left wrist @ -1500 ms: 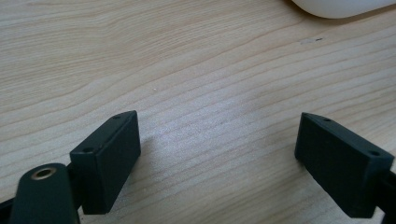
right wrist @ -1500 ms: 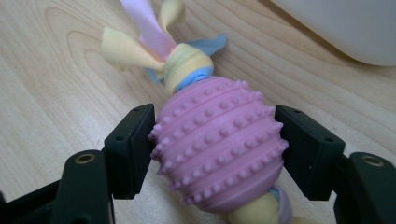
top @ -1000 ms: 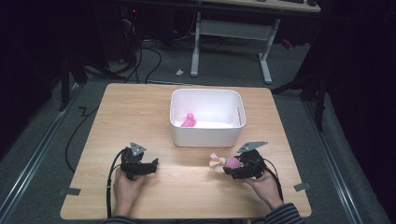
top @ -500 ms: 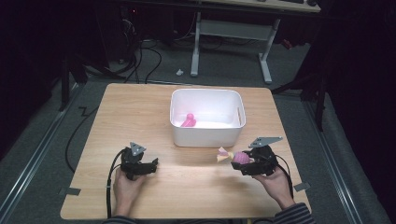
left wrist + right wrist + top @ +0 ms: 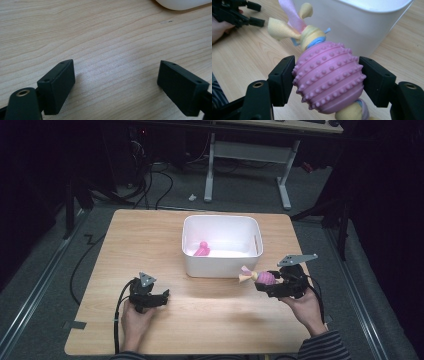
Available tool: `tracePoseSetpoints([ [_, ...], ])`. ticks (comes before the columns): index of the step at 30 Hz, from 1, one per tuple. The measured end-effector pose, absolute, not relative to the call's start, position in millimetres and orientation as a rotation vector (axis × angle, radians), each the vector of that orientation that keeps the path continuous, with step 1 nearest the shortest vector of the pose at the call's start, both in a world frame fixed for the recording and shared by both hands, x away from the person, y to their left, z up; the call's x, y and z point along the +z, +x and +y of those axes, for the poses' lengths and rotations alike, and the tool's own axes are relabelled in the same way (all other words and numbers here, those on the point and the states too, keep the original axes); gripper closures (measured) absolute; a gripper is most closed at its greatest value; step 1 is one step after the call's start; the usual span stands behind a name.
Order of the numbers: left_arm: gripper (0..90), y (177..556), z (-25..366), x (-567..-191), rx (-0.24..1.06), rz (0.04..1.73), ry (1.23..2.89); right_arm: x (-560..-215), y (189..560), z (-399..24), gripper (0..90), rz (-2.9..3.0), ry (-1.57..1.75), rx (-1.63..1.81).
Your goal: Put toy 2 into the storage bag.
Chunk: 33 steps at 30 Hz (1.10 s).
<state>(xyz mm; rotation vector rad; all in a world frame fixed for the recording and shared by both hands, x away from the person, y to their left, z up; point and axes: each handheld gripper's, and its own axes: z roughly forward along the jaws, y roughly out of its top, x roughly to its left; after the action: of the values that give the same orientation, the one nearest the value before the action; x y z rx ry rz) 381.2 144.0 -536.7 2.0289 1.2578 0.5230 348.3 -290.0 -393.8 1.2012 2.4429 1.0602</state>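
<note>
Gripping the studded pink toy (image 5: 329, 76) in my right tongs (image 5: 267, 282) beside the white bin (image 5: 221, 268); left tongs (image 5: 117, 85) gape wide over bare table (image 5: 150, 235). The high view reveals another pink toy (image 5: 202, 250) inside.

No legible txt, labels, brands or nos. on anything in view.

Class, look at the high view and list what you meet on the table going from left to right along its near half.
Left gripper, resting open on the table → knotted cloth end of the toy → pink studded ball → right gripper, shut on that ball.
</note>
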Motion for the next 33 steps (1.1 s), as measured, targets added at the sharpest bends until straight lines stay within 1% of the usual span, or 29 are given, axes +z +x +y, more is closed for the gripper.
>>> tracePoseSetpoints([
  [13,14.8,381,144,-537,0.523,1.257,2.030,-357,361,-287,32.7,2.431,1.149,1.073],
  [20,14.7,381,144,-537,0.522,1.257,2.030,-346,371,-285,32.8,2.420,1.139,1.083],
  [33,14.6,381,144,-537,0.522,1.257,2.030,-327,396,-267,32.9,2.411,1.099,1.040],
])
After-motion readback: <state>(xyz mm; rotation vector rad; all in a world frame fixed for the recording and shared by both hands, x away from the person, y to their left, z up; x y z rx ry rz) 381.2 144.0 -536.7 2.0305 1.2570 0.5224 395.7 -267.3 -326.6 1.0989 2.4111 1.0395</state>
